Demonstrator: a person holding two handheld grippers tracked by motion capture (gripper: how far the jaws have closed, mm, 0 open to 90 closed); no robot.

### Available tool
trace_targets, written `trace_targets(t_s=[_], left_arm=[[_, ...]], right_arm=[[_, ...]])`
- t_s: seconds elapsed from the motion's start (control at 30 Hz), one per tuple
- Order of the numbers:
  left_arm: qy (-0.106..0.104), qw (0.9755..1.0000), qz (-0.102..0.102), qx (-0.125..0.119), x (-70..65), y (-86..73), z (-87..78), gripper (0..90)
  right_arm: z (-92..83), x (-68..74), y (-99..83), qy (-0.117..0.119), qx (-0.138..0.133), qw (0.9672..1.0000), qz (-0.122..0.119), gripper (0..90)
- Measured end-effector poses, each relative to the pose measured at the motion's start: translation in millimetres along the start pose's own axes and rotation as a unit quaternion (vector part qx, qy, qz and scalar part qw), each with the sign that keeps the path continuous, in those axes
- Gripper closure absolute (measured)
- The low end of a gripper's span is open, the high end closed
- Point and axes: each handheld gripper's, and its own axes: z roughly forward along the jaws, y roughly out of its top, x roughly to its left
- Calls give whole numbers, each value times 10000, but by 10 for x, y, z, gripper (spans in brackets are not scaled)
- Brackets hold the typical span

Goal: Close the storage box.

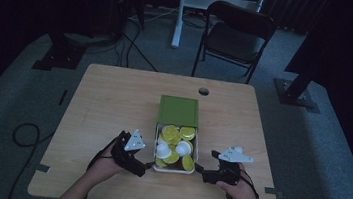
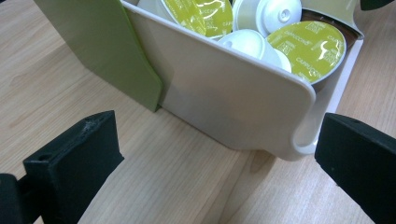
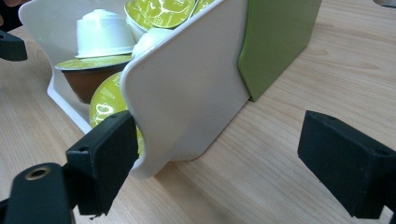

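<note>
A green sleeve box (image 1: 178,111) lies mid-table with its white inner tray (image 1: 196,152) slid out toward me. Yellow-lidded and white coffee capsules (image 1: 173,135) lie in the tray. My left gripper (image 1: 147,165) is open at the tray's near left corner. In the left gripper view its jaws (image 2: 217,163) straddle the tray wall (image 2: 224,93) without touching it. My right gripper (image 1: 201,171) is open at the near right corner. In the right gripper view (image 3: 224,158) one jaw sits against the rounded end of the tray wall (image 3: 187,93), in front of a yellow capsule (image 3: 105,105).
The wooden table (image 1: 108,107) has a small round hole (image 1: 203,91) near its far edge. A dark chair (image 1: 237,33) and a white desk leg (image 1: 179,14) stand beyond the table, with cables on the floor at the left.
</note>
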Motion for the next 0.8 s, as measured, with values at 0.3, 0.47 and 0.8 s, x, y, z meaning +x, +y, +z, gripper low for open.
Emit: trace_targets(t_s=[0.3, 0.47, 0.8], left_arm=[[20, 10000, 43, 43, 49, 56, 70, 0], [64, 9999, 70, 58, 70, 69, 79, 1], [281, 9995, 82, 154, 141, 75, 124, 0]], right_arm=[[18, -11, 12, 32, 32, 10000, 2, 119], [31, -19, 23, 19, 33, 10000, 1, 118], [107, -40, 70, -11, 76, 10000, 55, 118]])
